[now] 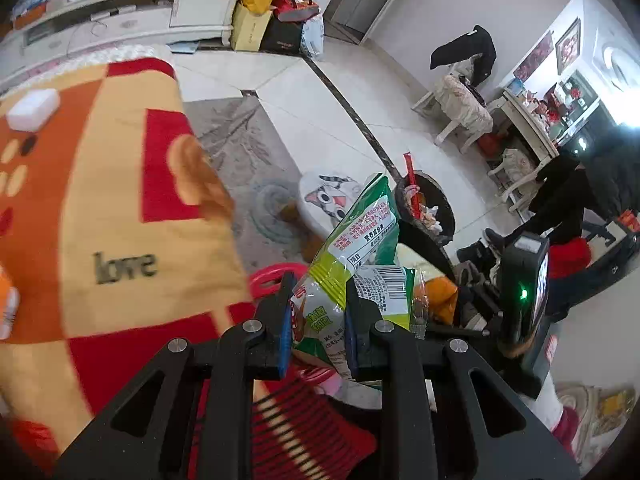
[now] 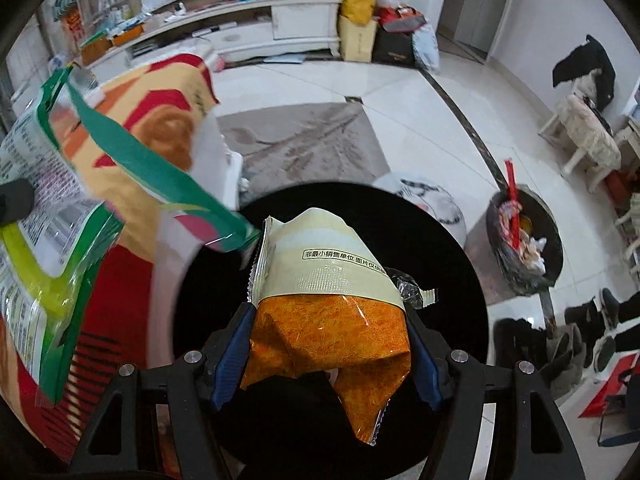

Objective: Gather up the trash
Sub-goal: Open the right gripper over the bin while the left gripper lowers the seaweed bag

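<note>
Left gripper (image 1: 318, 332) clamped on green wrapper (image 1: 352, 240); right gripper (image 2: 326, 352) clenched around orange packet (image 2: 332, 332) above round black surface (image 2: 440, 240), hidden in left view. Trash bin (image 2: 524, 240) well apart.

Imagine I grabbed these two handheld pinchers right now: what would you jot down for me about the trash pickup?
Left gripper: shut on a crinkled green-and-white plastic snack bag.
Right gripper: shut on a crumpled orange-and-cream foil snack bag, held over a round black bin.
A second black bin lined with a bag stands on the white tile floor, already holding wrappers and a red stick.
Done: both bags picked up.
Left: neither bag is dropped in yet. Probably release each over a bin, then check the orange-and-red blanket for more litter.
</note>
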`<state>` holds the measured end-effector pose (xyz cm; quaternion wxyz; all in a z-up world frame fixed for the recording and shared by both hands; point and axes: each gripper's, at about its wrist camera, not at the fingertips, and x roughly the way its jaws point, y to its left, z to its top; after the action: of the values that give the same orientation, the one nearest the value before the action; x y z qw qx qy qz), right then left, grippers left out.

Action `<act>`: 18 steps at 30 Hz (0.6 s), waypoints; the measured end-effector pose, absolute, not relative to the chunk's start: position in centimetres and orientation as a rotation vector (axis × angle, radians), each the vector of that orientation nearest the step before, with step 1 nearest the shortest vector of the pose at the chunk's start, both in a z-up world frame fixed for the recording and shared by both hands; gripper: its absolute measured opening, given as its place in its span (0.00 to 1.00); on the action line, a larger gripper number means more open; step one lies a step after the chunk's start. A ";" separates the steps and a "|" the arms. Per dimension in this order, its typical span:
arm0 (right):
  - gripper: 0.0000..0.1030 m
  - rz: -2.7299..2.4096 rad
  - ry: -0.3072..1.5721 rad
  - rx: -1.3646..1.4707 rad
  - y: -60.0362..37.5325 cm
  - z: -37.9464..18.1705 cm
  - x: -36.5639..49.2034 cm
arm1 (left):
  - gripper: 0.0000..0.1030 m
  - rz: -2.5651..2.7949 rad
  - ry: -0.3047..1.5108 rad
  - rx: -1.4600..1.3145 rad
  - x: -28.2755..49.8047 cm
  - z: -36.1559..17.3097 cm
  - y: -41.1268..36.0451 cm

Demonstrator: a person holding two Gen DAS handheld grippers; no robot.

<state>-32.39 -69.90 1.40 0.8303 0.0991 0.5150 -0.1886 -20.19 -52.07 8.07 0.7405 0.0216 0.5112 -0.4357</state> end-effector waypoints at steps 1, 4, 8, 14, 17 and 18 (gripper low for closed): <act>0.66 -0.403 1.095 0.215 -70.1 1.1 -32.4 | 0.18 -0.958 1.126 0.037 -20.1 7.7 -52.5; 0.66 -0.408 1.113 0.238 -70.9 0.4 -33.0 | 0.24 -0.973 1.153 0.015 -20.1 6.4 -54.1; 0.74 -0.417 1.130 0.276 -71.8 -0.3 -33.7 | 0.53 -1.017 1.208 -0.034 -20.0 4.6 -55.5; 0.76 -0.422 1.158 0.319 -72.7 -1.2 -34.7 | 0.54 -1.030 1.233 -0.004 -19.9 3.8 -55.7; 0.76 -0.432 1.162 0.320 -72.8 -0.9 -35.1 | 0.54 -1.022 1.233 0.007 -20.0 4.1 -55.3; 0.76 -0.433 1.162 0.314 -72.7 -0.7 -35.1 | 0.54 -1.020 1.229 0.011 -20.0 4.3 -55.3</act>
<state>-35.14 -72.73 -0.70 0.8023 0.1467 0.5421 -0.2022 -20.01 -55.27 4.26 0.6979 0.0050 0.5511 -0.4574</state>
